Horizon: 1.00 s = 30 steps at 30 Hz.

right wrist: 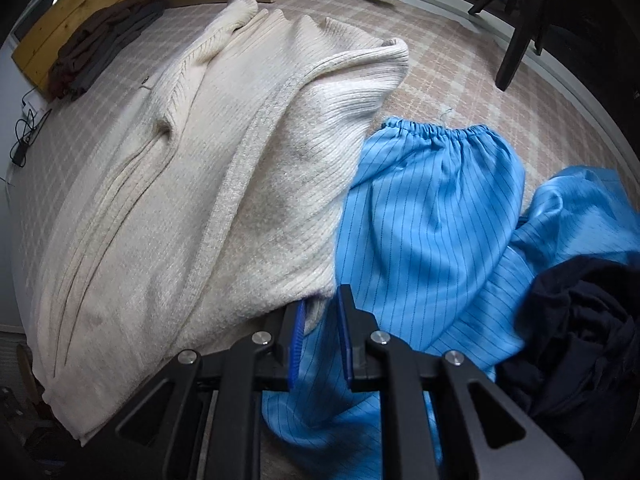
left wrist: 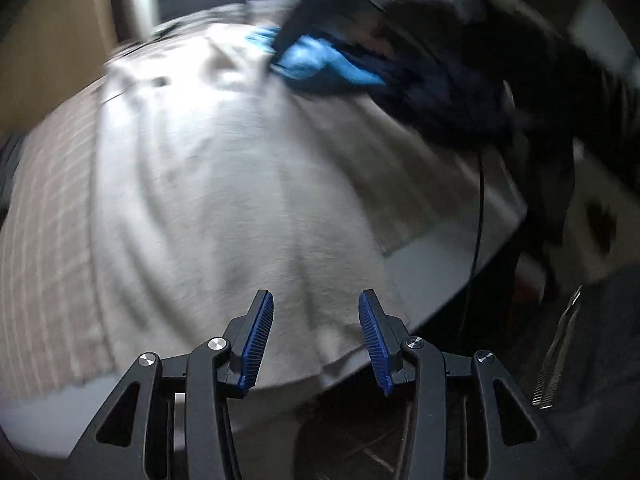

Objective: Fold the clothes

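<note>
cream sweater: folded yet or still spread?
Partly folded: in the right wrist view the cream sweater has one side doubled over its body, ribbed hem showing. Right gripper pinches its corner.

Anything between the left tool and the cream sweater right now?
Nothing visible. The left tool is open, right over the near hem of the cream sweater. The blue garment lies at the far side, out of the way.
</note>
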{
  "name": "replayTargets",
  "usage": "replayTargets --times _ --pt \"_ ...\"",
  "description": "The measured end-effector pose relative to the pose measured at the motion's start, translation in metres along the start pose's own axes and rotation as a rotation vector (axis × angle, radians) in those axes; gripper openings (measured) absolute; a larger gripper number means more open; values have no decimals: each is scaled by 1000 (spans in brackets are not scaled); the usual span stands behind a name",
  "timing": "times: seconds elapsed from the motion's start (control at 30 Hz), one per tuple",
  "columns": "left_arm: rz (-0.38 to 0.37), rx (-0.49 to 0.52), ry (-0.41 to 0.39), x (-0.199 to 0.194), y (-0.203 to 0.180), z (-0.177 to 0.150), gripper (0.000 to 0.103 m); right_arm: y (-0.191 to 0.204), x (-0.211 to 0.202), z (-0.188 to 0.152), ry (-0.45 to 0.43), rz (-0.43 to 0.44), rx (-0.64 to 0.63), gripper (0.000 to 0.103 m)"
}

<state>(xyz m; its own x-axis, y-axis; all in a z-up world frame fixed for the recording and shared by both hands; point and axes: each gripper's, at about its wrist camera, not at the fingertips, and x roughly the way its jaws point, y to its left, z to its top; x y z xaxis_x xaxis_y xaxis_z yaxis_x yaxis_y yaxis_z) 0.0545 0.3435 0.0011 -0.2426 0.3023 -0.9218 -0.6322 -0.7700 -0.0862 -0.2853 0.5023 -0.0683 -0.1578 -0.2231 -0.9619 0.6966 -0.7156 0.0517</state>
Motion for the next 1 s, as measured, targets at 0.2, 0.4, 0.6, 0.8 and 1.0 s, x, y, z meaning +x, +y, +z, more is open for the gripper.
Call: replayTargets --times 0.2,0.4,0.6,0.8,1.0 --pt "26 0 56 32 11 3 23 -1 -4 -4 -14 10 -7 15" --pt "-178 -209 -17 -1 49 5 3 0 -7 -6 -34 15 -12 15" --pt "-122 -517 -170 -55 119 -30 7 -15 -10 -7 -63 61 18 13" --pt "74 -485 -22 -39 127 -55 17 -10 -19 -9 -82 31 20 14" --pt "104 -168 17 -27 75 -47 37 30 -45 -20 -162 -71 -123 16"
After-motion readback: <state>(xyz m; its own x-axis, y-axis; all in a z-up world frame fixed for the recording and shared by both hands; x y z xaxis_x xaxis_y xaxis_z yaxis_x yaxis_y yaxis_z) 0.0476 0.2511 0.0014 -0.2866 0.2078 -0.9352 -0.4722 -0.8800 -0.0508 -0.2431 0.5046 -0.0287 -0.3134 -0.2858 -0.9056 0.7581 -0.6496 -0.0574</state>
